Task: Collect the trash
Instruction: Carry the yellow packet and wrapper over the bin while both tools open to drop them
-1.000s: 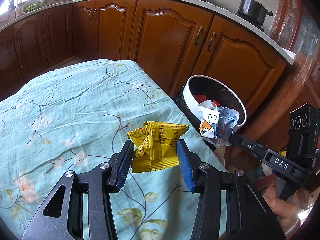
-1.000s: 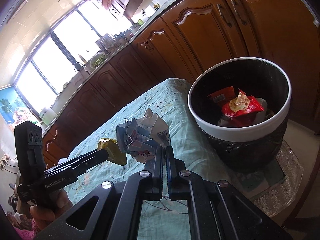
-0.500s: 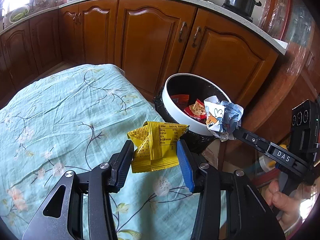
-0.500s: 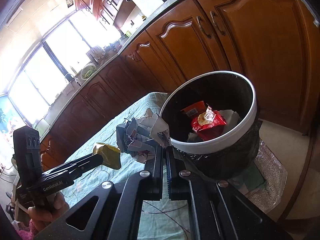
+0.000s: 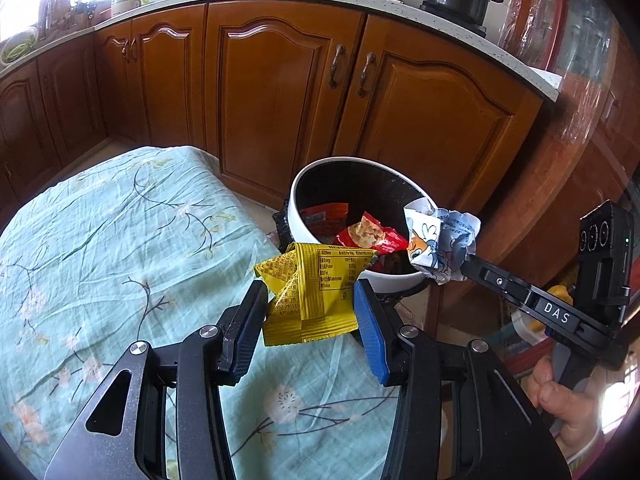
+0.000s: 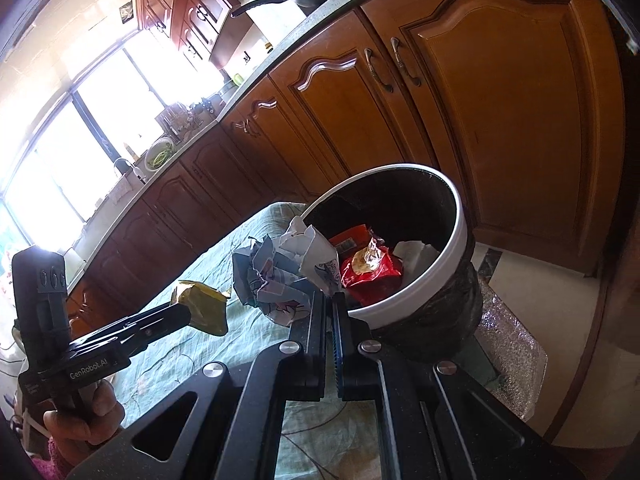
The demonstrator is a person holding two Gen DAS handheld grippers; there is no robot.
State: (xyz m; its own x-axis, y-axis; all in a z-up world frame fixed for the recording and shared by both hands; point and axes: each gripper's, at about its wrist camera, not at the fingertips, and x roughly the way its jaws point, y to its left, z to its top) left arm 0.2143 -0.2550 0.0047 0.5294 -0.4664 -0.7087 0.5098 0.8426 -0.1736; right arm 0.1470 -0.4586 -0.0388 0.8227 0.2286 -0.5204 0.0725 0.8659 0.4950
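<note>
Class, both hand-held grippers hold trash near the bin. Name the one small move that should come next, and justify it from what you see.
Probably carry the right hand-held gripper slightly further over the bin and then open it. Its crumpled printed wrapper already overlaps the rim, while the left hand-held gripper, shut on the yellow packet, looks short of the rim, above the tablecloth.

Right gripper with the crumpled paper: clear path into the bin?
Probably yes. The right gripper holds the crumpled paper at the bin rim; the open mouth has nothing across it.
</note>
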